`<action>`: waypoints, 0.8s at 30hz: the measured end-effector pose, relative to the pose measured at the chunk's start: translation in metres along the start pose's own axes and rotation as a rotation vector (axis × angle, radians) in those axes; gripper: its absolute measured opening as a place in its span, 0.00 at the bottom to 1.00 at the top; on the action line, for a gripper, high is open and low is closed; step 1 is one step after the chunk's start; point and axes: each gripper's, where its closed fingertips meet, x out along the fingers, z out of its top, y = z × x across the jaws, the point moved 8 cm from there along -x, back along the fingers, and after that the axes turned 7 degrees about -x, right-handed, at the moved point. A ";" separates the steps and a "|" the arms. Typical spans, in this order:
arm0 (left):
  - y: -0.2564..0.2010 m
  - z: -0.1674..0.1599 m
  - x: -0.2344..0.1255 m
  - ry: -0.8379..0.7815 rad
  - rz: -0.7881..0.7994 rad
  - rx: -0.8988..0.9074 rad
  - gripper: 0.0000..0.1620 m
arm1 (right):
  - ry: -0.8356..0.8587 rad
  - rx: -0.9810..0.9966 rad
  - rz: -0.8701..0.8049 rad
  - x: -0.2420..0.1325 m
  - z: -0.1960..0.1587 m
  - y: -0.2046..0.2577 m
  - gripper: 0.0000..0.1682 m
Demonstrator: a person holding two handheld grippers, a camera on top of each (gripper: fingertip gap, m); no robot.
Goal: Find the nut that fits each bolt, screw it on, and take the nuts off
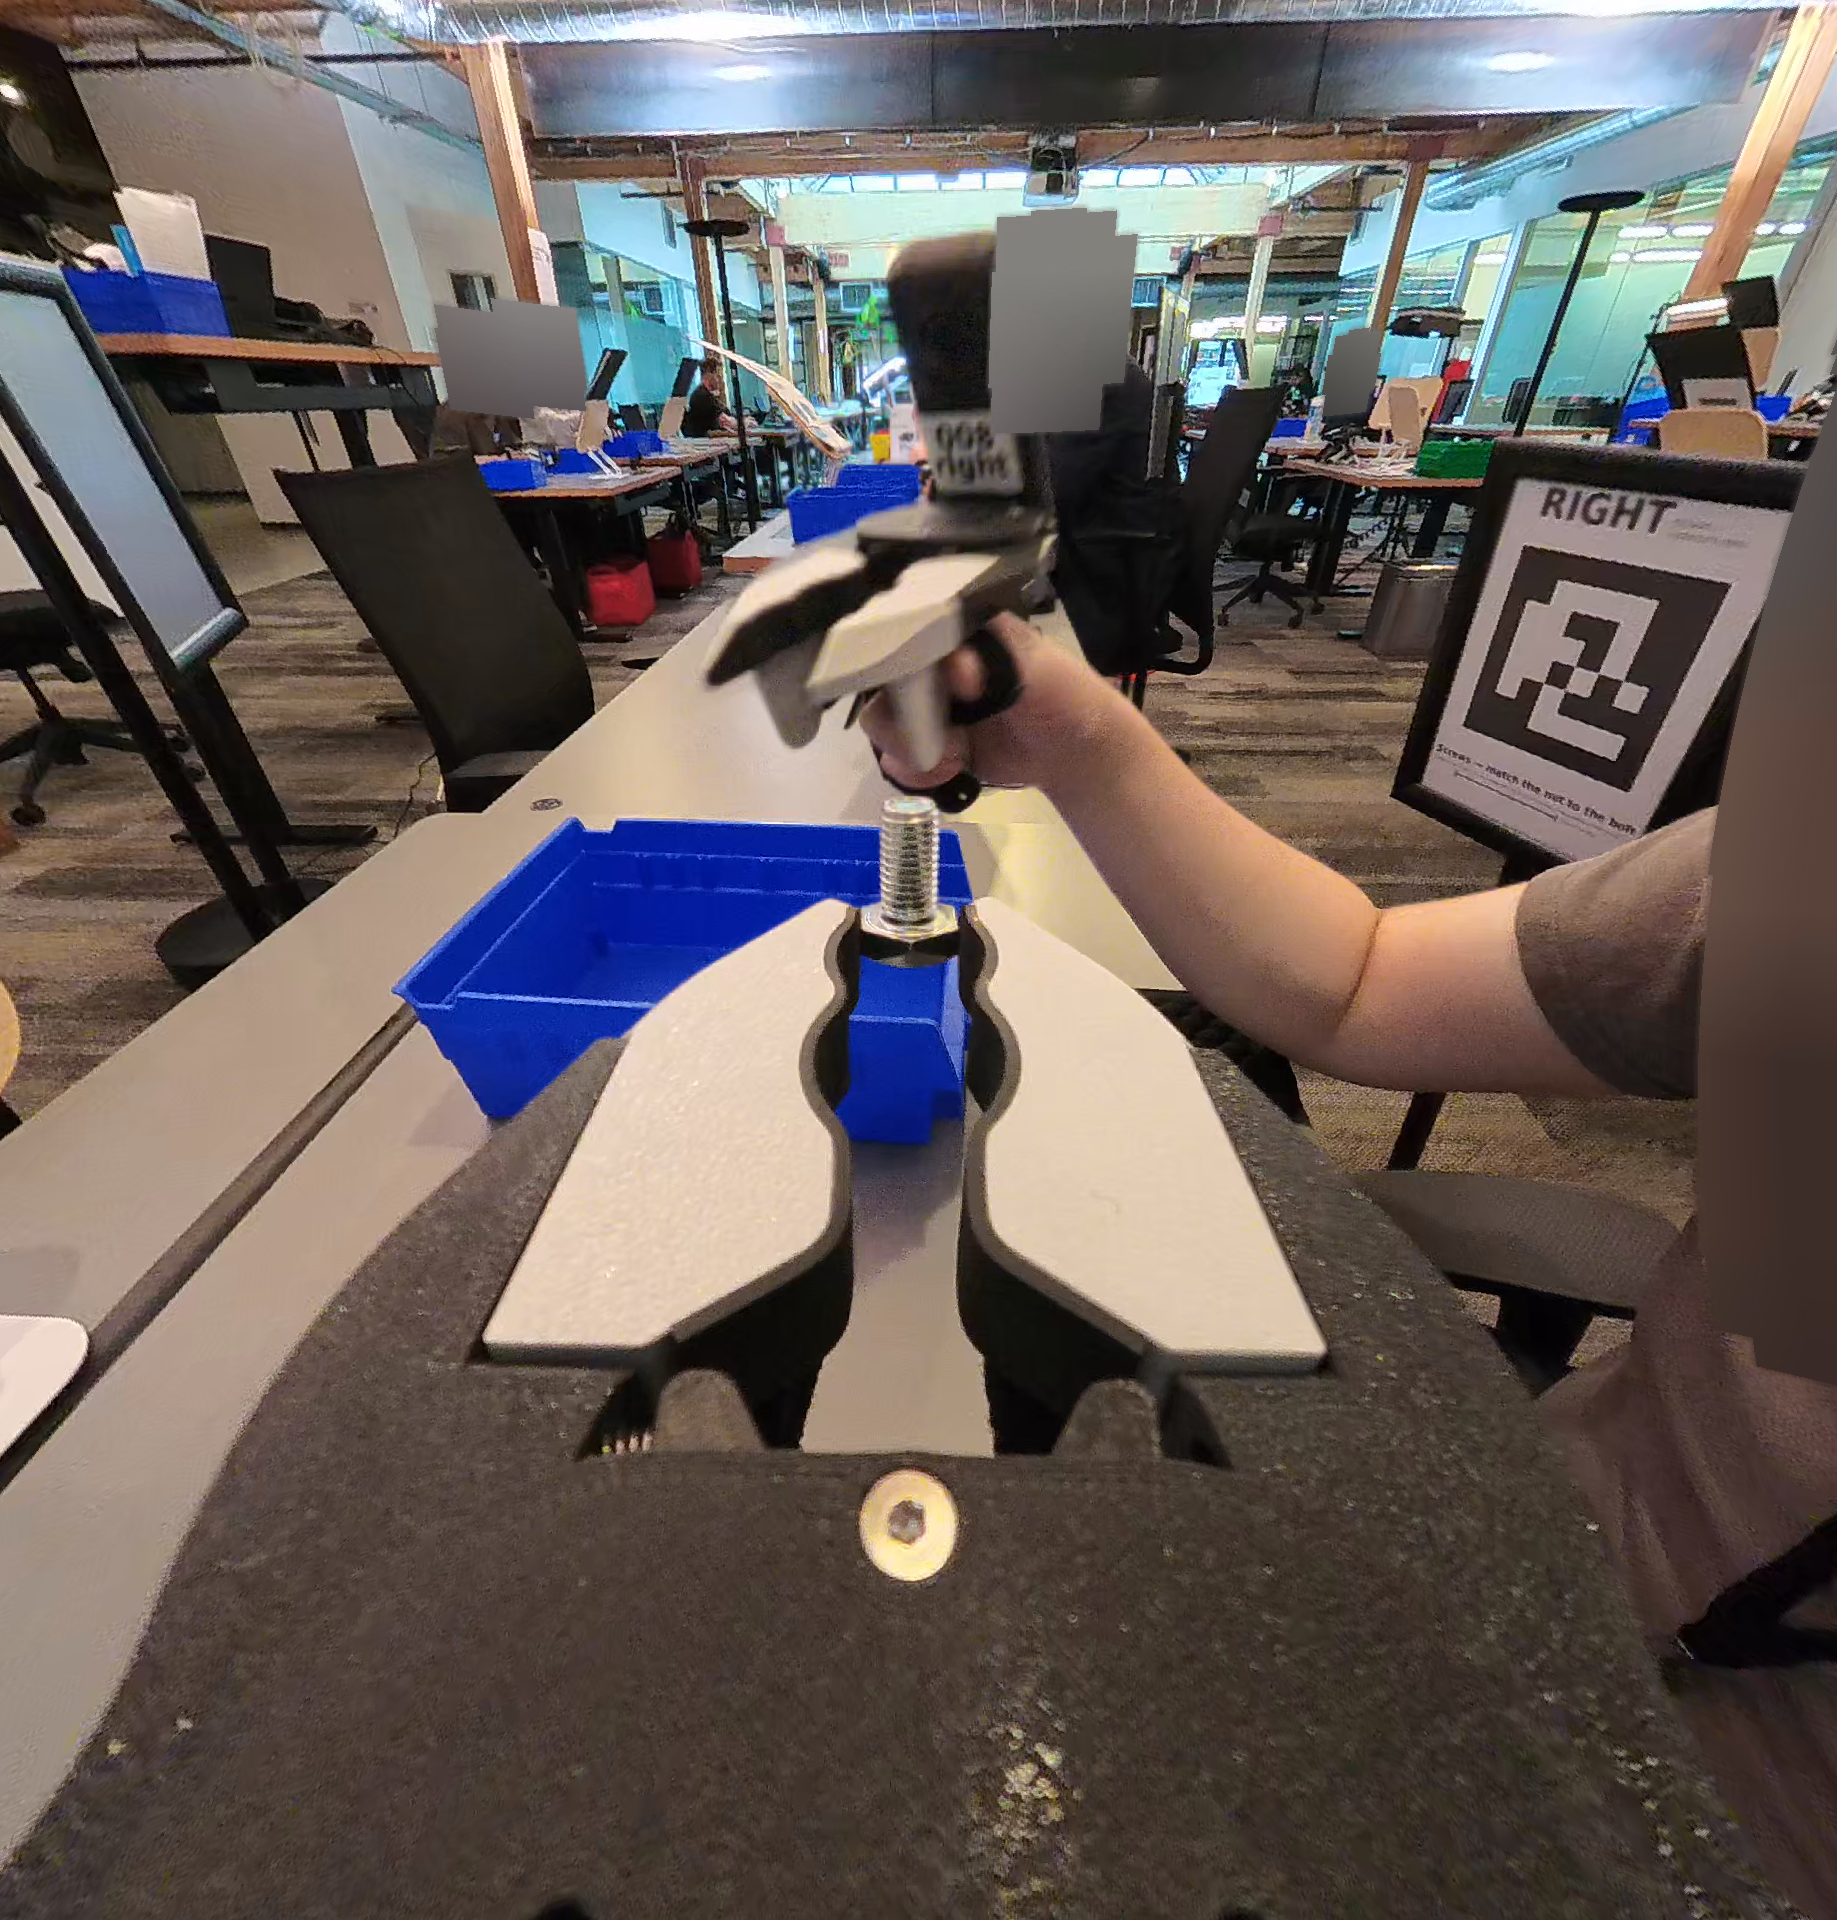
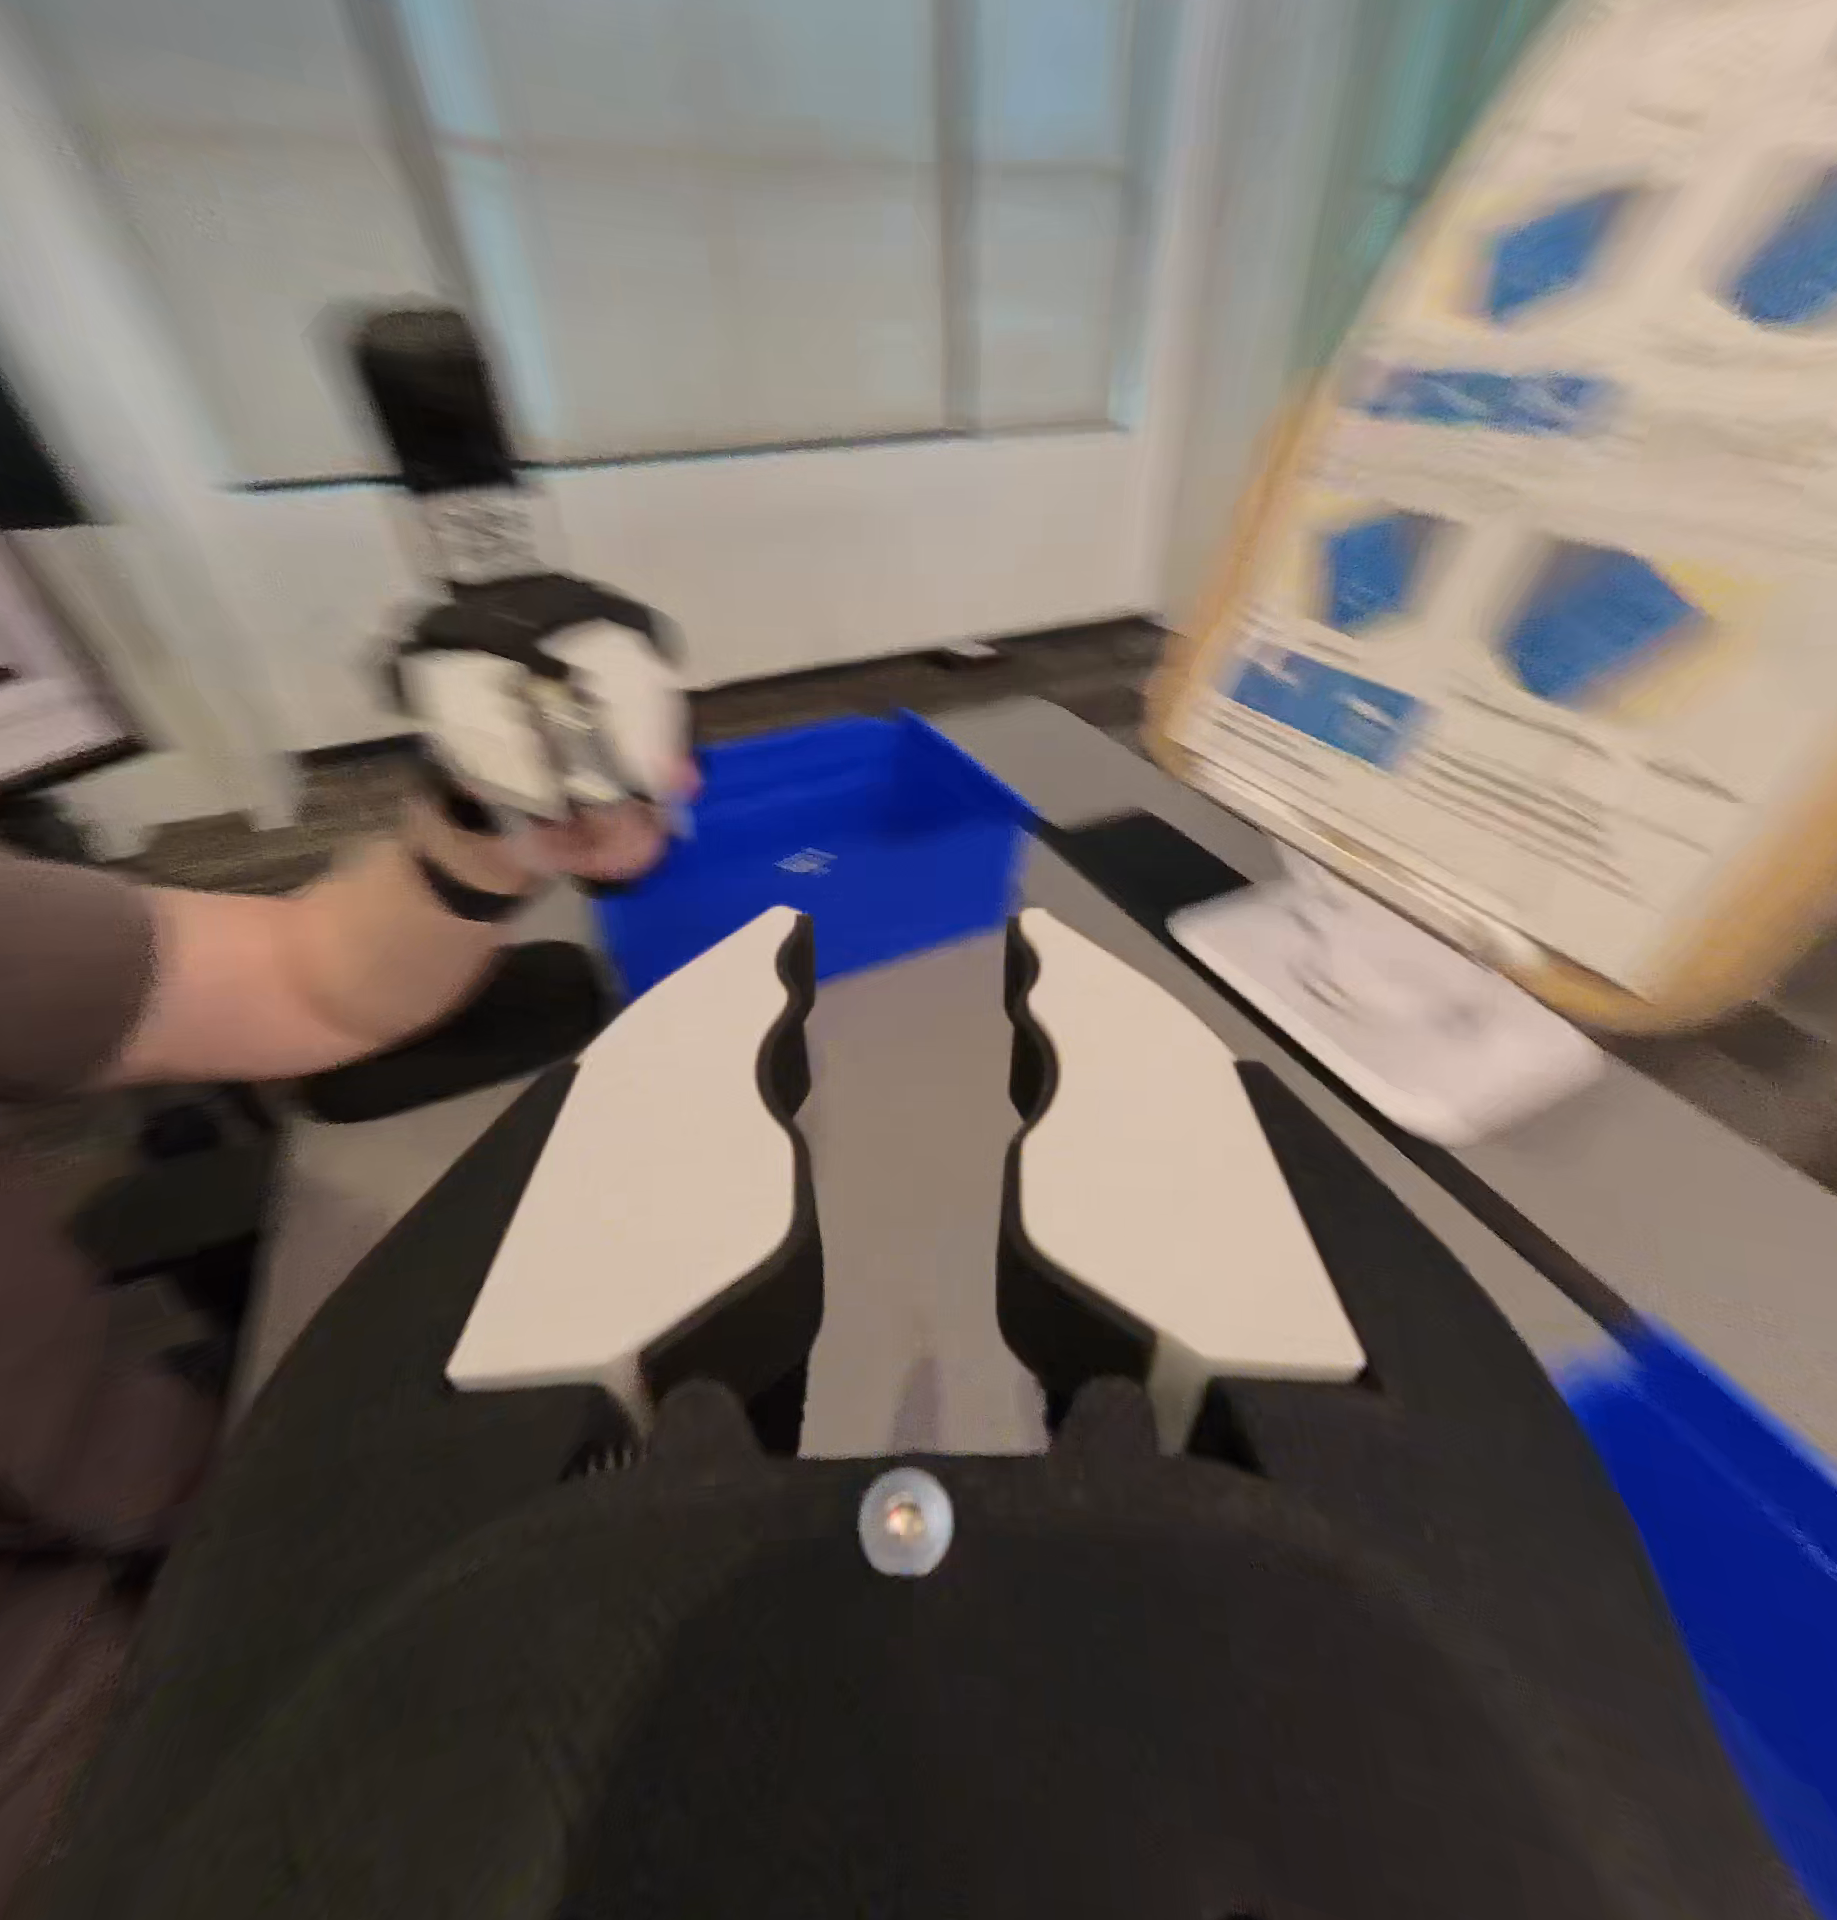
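Observation:
In the left wrist view my left gripper (image 1: pixel 906 920) is shut on the head of a silver bolt (image 1: pixel 909 862), whose threaded shaft stands upright above the fingertips. No nut shows on the shaft. The right gripper (image 1: pixel 758 696), blurred and held by a hand, hovers just above and behind the bolt, tilted down to the left. In the right wrist view my right gripper (image 2: pixel 909 920) is open and empty. The left gripper (image 2: pixel 581 800) shows blurred at the left with the bolt (image 2: pixel 571 738) between its fingers.
An open blue bin (image 1: pixel 602 935) stands on the grey table behind the bolt, also seen in the right wrist view (image 2: pixel 893 821). A second blue bin (image 2: pixel 1745 1538) is at the lower right. A marker sign (image 1: pixel 1589 665), a poster board (image 2: pixel 1516 582) and a chair (image 1: pixel 446 603) surround the table. The tips of one gripper are about 12 cm away from the tips of the other.

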 end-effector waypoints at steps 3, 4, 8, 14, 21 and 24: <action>0.003 -0.002 0.001 0.002 0.007 -0.010 0.11 | -0.051 -0.064 0.235 0.035 0.028 0.040 0.19; 0.003 -0.002 0.001 0.005 0.003 -0.012 0.11 | -0.046 -0.083 0.262 0.047 0.030 0.047 0.19; 0.002 -0.001 0.000 0.008 0.004 -0.004 0.10 | -0.055 -0.069 0.384 0.080 0.026 0.063 0.19; 0.005 -0.006 0.004 0.025 0.000 -0.001 0.10 | -0.086 -0.027 0.467 0.095 0.014 0.064 0.06; 0.023 -0.003 -0.004 -0.028 0.131 -0.030 0.23 | 0.055 -0.035 0.226 0.049 0.011 0.020 0.06; 0.036 0.000 -0.020 0.063 0.256 -0.065 0.19 | 0.411 0.106 -0.187 -0.007 -0.036 -0.052 0.06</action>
